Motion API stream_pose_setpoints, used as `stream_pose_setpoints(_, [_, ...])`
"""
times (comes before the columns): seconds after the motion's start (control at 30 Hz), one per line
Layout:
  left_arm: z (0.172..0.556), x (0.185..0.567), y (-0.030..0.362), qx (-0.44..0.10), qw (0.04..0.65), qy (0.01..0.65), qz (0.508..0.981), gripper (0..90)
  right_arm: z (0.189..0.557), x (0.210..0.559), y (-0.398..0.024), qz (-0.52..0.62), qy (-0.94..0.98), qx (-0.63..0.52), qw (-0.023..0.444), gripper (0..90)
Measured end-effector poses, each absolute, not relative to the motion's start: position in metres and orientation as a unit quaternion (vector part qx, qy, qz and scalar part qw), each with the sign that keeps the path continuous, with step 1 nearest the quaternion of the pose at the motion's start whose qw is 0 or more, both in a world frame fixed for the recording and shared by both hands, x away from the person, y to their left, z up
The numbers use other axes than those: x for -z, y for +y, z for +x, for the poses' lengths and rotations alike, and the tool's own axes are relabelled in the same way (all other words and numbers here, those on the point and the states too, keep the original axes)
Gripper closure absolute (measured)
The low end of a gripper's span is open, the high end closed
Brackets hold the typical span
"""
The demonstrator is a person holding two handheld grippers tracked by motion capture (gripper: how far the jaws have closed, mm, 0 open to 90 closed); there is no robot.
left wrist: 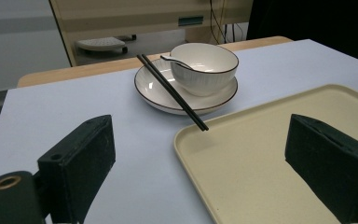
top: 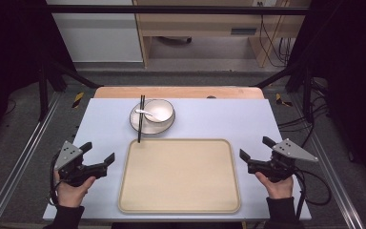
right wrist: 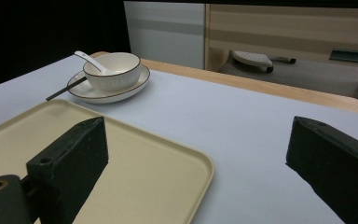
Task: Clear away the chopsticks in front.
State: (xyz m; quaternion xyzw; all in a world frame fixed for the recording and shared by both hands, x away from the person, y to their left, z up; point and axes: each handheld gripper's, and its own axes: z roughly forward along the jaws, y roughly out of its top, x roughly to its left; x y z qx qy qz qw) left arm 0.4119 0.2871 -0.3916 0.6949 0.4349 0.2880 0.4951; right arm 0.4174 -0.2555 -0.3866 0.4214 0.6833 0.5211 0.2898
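A beige tray [top: 179, 176] lies bare on the pale blue table, near the front edge. Behind it a white bowl [top: 159, 110] with a white spoon [top: 144, 112] in it stands on a white plate [top: 138, 122]. A pair of black chopsticks [top: 140, 118] rests across the plate's left rim, tips pointing at the tray's far left corner. My left gripper [top: 98, 151] hovers open left of the tray, nothing between its jaws. At the tray's right side my right gripper [top: 255, 148] is open and holds nothing. Both gripper views show the bowl [left wrist: 204, 67] [right wrist: 112, 70] and tray [left wrist: 261, 158] [right wrist: 135, 158].
The table [top: 219, 119] has bare surface left and right of the tray and around the plate. A wooden strip [top: 178, 92] runs along its far edge. Metal rails and cables flank the table; cabinets stand beyond.
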Motion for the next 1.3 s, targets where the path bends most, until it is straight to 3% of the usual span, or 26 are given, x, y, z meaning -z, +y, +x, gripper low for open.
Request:
stream_pose_setpoints(0.7, [0.420, 0.387, 0.273, -0.285, 0.477, 0.422, 0.716, 7.9, 0.417, 0.389, -0.253, 0.422, 0.689, -0.515, 0.286, 5.6])
stream_pose_setpoints(1.3, [0.452, 0.372, 0.257, -0.281, 0.472, 0.413, 0.726, 7.9, 0.418, 0.391, -0.244, 0.419, 0.698, -0.505, 0.288, 5.7])
